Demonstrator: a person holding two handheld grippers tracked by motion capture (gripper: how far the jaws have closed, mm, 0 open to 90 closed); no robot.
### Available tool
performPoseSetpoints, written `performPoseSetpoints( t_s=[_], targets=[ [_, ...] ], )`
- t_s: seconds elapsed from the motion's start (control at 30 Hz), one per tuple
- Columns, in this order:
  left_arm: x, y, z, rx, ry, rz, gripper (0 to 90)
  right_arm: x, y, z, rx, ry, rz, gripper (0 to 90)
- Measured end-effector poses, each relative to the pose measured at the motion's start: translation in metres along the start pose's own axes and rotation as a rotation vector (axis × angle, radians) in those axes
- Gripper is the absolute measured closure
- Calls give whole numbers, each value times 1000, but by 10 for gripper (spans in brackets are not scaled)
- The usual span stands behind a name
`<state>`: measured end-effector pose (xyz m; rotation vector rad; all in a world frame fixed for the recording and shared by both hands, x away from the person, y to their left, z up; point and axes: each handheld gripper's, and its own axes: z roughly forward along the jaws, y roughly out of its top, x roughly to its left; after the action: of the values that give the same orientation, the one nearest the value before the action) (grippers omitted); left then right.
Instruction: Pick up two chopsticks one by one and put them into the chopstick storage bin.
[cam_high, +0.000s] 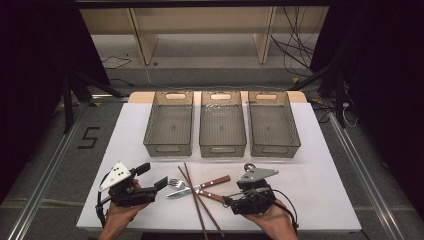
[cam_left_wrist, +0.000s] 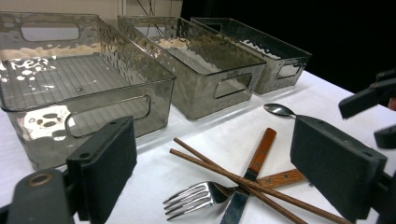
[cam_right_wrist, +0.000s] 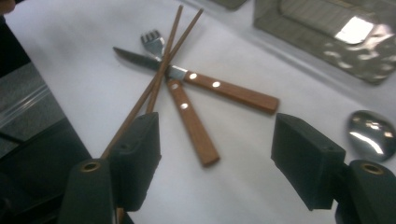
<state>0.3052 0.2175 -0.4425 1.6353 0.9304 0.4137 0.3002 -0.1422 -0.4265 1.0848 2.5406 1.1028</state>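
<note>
Two hands are seen at the near edge of the white tabletop (cam_high: 320, 200) in the high view. The left gripper (cam_high: 152, 176) is held near the near left corner, jaws spread wide, nothing between them. The right gripper (cam_high: 231, 201) is held right of centre at the near edge, pointed toward a pile of cutlery lying between the two grippers: a pair of chopsticks (cam_high: 197, 200) crossed over a fork (cam_high: 176, 183) and a wooden-handled knife (cam_high: 200, 188). A spoon (cam_high: 248, 167) lies just beyond the right gripper. Three clear bins (cam_high: 222, 125) are lined up side by side along the far edge.

Left gripper view: both black pads (cam_left_wrist: 109, 168) are seen wide apart and empty. Between them lie the fork (cam_left_wrist: 196, 198), the knife (cam_left_wrist: 254, 163) and the chopsticks (cam_left_wrist: 224, 170), stacked and touching. The spoon bowl (cam_left_wrist: 279, 109) lies farther off, the bins (cam_left_wrist: 84, 88) beyond. The other gripper is seen at the right edge.

Right gripper view: the jaws are well apart, gripping nothing; bare tabletop shows between the pads (cam_right_wrist: 306, 158). The left pad stands over the near ends of the chopsticks (cam_right_wrist: 159, 74); whether they touch cannot be told. The knife (cam_right_wrist: 224, 88) and fork (cam_right_wrist: 187, 112) handles fan out ahead. The spoon (cam_right_wrist: 371, 135) lies just beside the right pad.
</note>
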Motion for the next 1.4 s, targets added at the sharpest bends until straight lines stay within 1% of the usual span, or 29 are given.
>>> performPoseSetpoints(
  t_s=[0.03,0.17,0.2,0.23,0.27,0.37,0.4,0.43,0.47,0.5,0.57,0.67,0.77,0.9,1.2,1.23,1.27,1.3,1.33,1.4],
  targets=[
    [0,0,0,1,0,3,141,0,0,0,0,0,0,347],
    [0,0,0,-2,4,0,142,11,5,13,47,21,-31,378],
    [0,0,-1,-3,4,0,141,16,7,20,76,30,-39,403],
    [0,0,-1,-4,5,0,141,18,8,23,90,36,-44,412],
    [1,0,-1,-4,5,2,141,18,8,23,90,36,-44,412],
    [1,0,-1,-4,7,1,141,25,11,32,124,43,-55,448],
    [1,0,-1,-4,7,1,141,27,11,38,140,53,-61,467],
    [1,1,-1,-5,7,2,141,27,11,38,140,53,-61,467],
    [1,1,-1,-5,8,2,141,29,12,43,156,61,-76,494],
    [1,1,-1,-4,8,2,141,29,12,43,156,61,-76,494],
    [1,1,-2,-4,8,1,141,33,11,50,181,75,-73,532],
    [1,1,-2,-5,7,0,141,35,12,54,195,81,-77,551],
    [1,1,-2,-6,8,-1,141,37,12,59,218,84,-81,594],
    [1,1,-2,-7,6,-1,141,40,11,68,249,94,-72,635],
    [1,1,-2,-7,6,-1,141,42,11,79,281,81,-77,698],
    [1,1,-2,-7,6,-1,141,43,11,80,284,78,-81,707],
    [1,1,-2,-7,6,-1,141,43,11,81,284,66,-88,730],
    [1,1,-2,-7,6,-1,141,43,11,81,284,66,-88,730],
    [1,1,-2,-6,6,-1,141,43,12,82,285,60,-87,757],
    [1,1,-2,-8,6,-1,141,43,12,82,288,58,-82,771]
  ],
)
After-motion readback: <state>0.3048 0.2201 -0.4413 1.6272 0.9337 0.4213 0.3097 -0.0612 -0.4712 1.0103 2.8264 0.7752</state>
